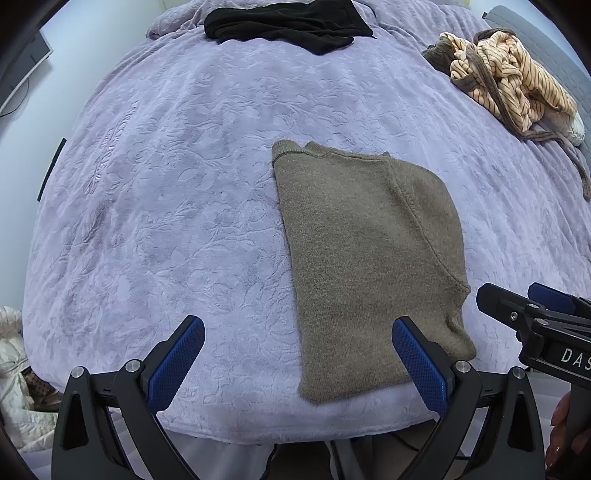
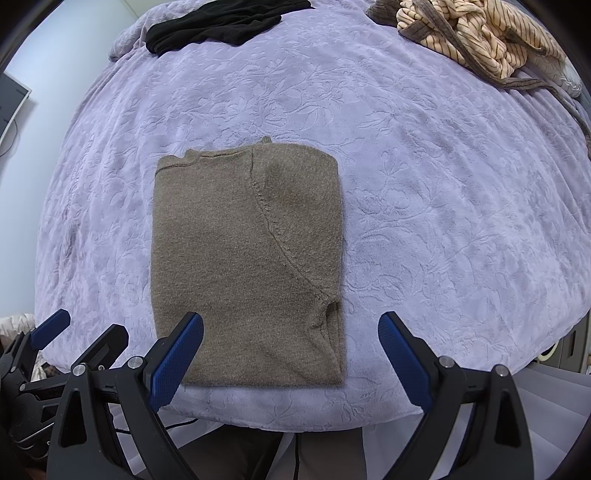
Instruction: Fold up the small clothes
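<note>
Brown sweater point(image 2: 243, 258) down flat, folded into a tidy rectangle near the bed's front edge!

Both the left gripper point(image 1: 297, 354) and right gripper point(image 2: 291, 350) hover wide open, holding nothing. Further back on the lilac blanket point(image 2: 443, 184), a black garment point(image 2: 218, 22) and a striped bundle point(image 2: 476, 40) look unfolded; those seem left to do.

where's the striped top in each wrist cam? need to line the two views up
Left wrist: the striped top lies crumpled at upper right, near the bed's far edge.
Right wrist: the striped top sits at the top right, partly cut by the picture's edge.
Shared landmark: the folded brown sweater on the lilac blanket, right of centre in the left view, left of centre in the right.
</note>
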